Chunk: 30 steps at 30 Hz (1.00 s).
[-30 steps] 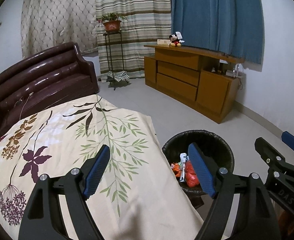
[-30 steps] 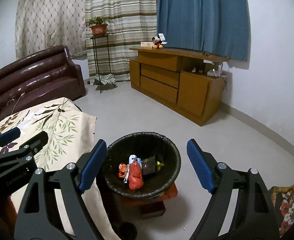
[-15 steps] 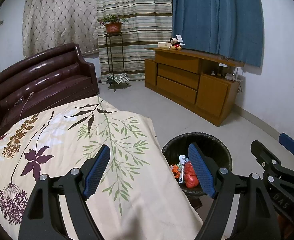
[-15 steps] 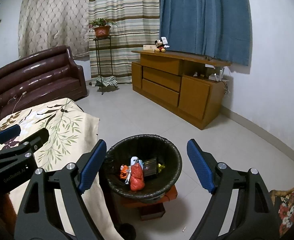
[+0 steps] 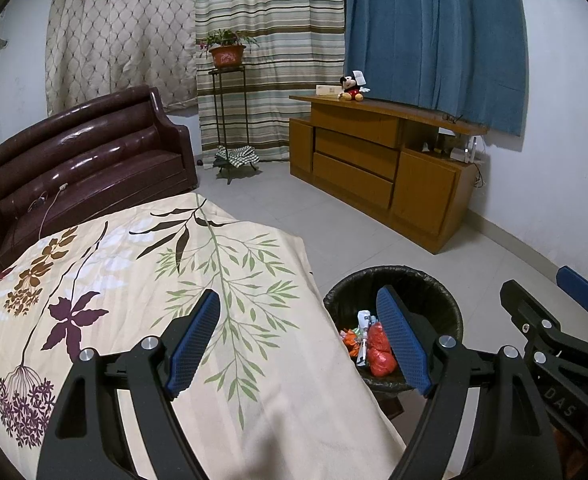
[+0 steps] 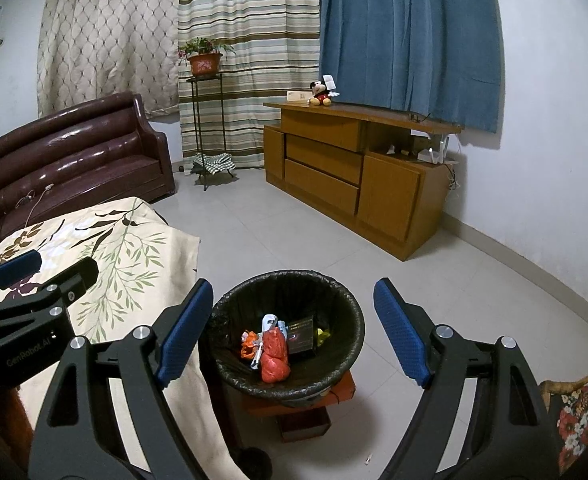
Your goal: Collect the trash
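Three curtains hang across the far wall: one patterned beige, one striped, one blue. Below them stand one brown sofa (image 5: 90,160), one wooden cabinet (image 5: 378,168) and one plant stand. A floral cloth (image 5: 142,280) covers the tabletop near the cameras. Just off its right edge sits one black-lined trash bin (image 6: 290,336) on the floor, resting on a low reddish stand that only the right wrist view shows. Inside lie a red bag (image 6: 275,356), an orange wrapper, a white-and-blue packet and a dark box; the left wrist view hides the box behind a finger. The left gripper (image 5: 300,340) hangs released over the cloth's right edge, holding nothing. The right gripper (image 6: 290,328) hangs released above the bin, empty too. Each view catches the other gripper at its side.
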### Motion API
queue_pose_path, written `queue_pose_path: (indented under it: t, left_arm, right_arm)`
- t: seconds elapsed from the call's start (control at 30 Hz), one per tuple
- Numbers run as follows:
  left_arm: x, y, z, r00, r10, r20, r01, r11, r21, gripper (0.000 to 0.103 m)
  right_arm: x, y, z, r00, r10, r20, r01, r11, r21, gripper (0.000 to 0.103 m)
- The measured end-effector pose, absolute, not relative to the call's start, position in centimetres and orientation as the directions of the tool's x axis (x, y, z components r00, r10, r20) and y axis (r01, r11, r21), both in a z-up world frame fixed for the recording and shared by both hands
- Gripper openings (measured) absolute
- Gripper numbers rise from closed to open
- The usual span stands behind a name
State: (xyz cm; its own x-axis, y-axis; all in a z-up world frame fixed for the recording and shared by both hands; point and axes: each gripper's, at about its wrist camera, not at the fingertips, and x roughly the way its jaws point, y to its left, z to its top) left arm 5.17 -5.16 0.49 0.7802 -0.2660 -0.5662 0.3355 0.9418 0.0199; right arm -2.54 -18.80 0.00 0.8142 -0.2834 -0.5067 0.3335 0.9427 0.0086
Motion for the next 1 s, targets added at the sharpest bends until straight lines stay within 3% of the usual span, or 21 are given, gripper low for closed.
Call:
queue_pose_path:
  t: [1.0]
  left_arm:
    - [4.81,-5.24,0.69,0.789,-0.256,-0.558,0.326,0.945,0.028,0.078]
  right_arm:
    - [-2.57,-18.69,-0.12,0.815,-0.283,-0.506,0.333,0.943,0.008,0.081]
